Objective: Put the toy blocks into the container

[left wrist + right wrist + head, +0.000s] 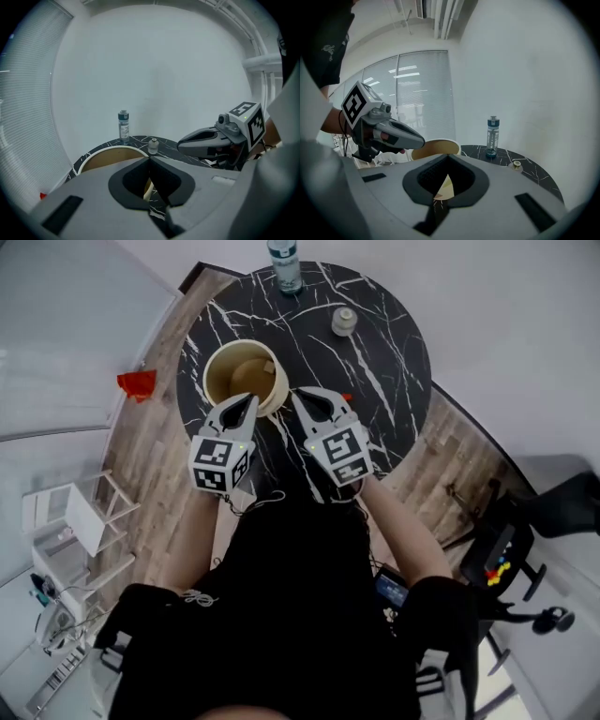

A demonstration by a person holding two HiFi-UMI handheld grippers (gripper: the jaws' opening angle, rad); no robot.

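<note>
A cream round container stands on the black marble table; a pale block lies inside it by the right wall. My left gripper is shut and empty, its tip at the container's near rim. My right gripper is also shut and empty, just right of the container. A small red piece shows beside the right gripper. In the left gripper view the container's rim lies just ahead of the shut left gripper. In the right gripper view the container stands ahead of the shut right gripper.
A water bottle stands at the table's far edge and a small jar sits right of centre. A red object lies on the wooden floor to the left. A white rack stands at the left, a dark chair at the right.
</note>
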